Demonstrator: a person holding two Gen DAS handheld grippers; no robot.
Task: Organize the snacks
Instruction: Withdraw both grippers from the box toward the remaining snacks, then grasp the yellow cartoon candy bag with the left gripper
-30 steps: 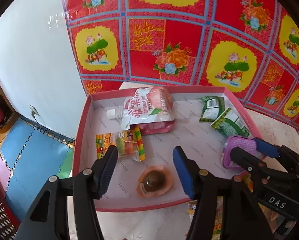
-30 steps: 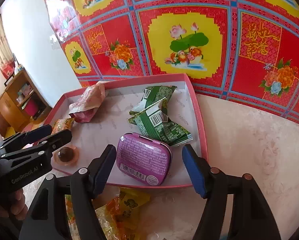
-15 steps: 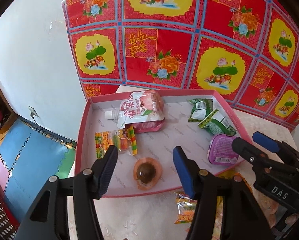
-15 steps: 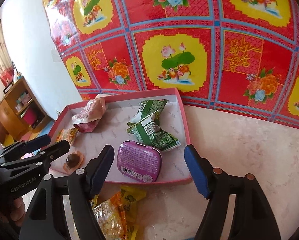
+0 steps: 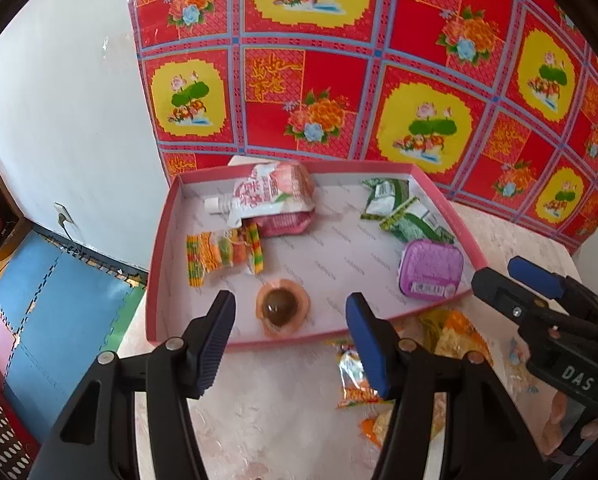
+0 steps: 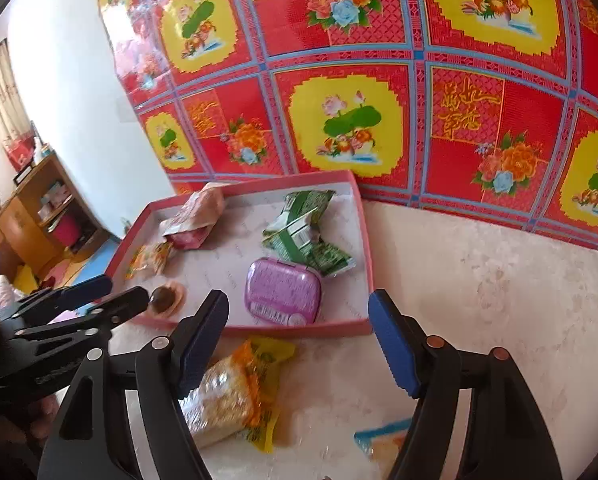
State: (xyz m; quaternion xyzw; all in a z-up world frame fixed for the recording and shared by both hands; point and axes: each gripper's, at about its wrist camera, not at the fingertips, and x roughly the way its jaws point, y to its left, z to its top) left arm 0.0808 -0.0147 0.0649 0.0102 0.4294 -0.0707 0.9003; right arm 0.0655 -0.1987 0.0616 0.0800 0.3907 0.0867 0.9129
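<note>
Both sets of jaws are spread with nothing between the pads. The left gripper [image 5: 291, 334] hangs over the near edge of the pink tray [image 5: 159, 240], and the round jelly cup [image 5: 282, 309] with the dark centre sits inside the tray just past its tips, untouched. The right gripper [image 6: 299, 332] is empty too, poised over the table [image 6: 499, 300] with the purple tin [image 6: 283, 291] lying in the tray's near right corner beyond it.

So this looks like a between-picks moment to me: a bunch of stuff is already in the tray, namely the peach drink pouch [image 5: 273, 192], the striped candy packet [image 5: 223, 254], the green wrappers [image 6: 305, 232], plus the tin and jelly cup.

What's left is outside the tray on the near side. The yellow-orange snack bag [image 6: 235, 392] lies on the table right under the right gripper's left finger, and there's a small blue-edged wrapper [image 6: 383, 438] nearer its right finger. The left view also shows a small shiny packet [image 5: 353, 376] just short of the tray wall.

Next move, I'd guess: drop the right gripper onto that yellow-orange bag, pinch it across the puffy middle, and lift it over the wall. It's crinkly and soft, so a grab at the edge could slip.
</note>
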